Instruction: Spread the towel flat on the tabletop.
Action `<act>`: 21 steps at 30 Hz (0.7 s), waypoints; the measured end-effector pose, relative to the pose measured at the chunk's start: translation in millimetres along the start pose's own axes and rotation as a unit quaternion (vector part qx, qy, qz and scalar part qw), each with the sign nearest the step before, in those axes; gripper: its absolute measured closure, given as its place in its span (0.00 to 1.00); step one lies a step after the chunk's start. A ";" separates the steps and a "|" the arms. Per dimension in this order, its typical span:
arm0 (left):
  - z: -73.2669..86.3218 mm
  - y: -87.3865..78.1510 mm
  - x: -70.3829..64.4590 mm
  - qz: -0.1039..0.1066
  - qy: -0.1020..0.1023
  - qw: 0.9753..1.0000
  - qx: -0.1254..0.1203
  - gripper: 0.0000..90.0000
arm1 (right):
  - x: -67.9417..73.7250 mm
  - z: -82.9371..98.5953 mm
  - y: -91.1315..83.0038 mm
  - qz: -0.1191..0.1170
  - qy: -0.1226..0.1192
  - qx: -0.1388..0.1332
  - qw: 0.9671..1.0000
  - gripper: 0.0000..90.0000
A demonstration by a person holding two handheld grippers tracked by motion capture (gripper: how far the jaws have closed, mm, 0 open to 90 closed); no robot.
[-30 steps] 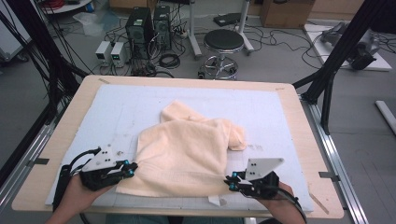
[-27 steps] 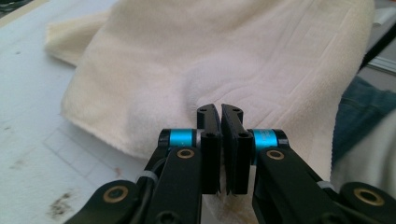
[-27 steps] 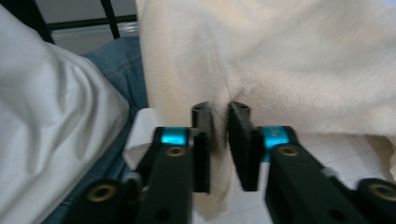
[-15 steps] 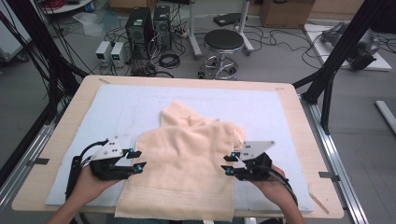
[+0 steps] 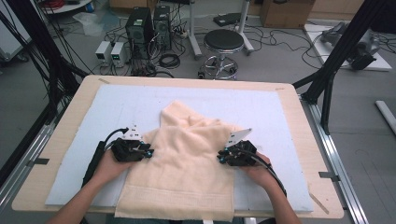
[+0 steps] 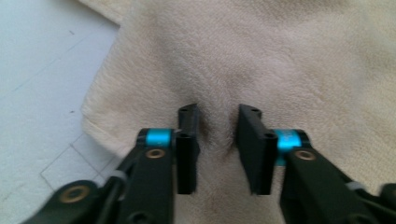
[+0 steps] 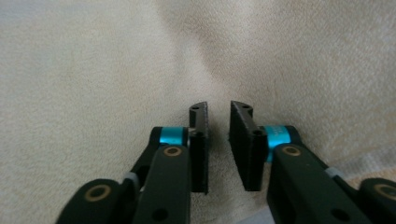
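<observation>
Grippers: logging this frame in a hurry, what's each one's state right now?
Left gripper: open, jaws apart over the cream towel, gripping nothing.
Right gripper: open, a narrow gap between its jaws, over the same towel, holding nothing.

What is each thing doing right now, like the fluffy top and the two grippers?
Hooded top: lies flat on the table, sleeves folded in, hem hanging over the near edge.
Left gripper: open, jaws apart over the cloth, nothing held.
Right gripper: open, narrow gap, nothing held.
Stool: upright on the floor, nobody sitting.

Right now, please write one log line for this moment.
left gripper: open, on hoodie | right gripper: open, on hoodie | nothing grasped
</observation>
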State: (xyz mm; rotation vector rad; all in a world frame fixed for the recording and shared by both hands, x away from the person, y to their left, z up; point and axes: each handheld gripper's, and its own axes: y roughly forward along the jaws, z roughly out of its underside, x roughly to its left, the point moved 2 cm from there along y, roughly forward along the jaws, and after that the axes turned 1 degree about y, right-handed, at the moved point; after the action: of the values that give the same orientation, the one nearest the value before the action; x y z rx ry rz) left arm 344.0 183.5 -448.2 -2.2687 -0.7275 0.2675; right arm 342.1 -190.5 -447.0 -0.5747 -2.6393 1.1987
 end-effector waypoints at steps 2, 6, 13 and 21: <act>-0.6 -0.4 -2.3 -0.001 0.005 1.000 0.003 0.89 | -0.2 0.3 -0.3 -0.003 0.006 -0.001 1.000 0.94; -0.4 -4.4 -6.6 -0.004 0.012 1.000 0.010 0.92 | 2.9 -0.2 -1.8 -0.012 -0.006 0.001 1.000 0.97; 7.1 -28.7 -26.1 0.000 0.028 1.000 -0.006 0.93 | 22.3 5.3 -21.4 -0.023 -0.008 -0.029 0.999 0.97; 24.2 -65.9 -67.3 0.017 0.051 0.998 -0.026 0.93 | 60.4 13.8 -52.0 -0.032 -0.030 -0.060 0.997 0.97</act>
State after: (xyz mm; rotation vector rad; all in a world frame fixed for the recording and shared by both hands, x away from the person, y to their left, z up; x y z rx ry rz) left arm 251.6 197.0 -420.9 -2.3278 -0.6506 0.1486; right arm 268.8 -205.7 -416.3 -0.4750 -2.7723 1.0625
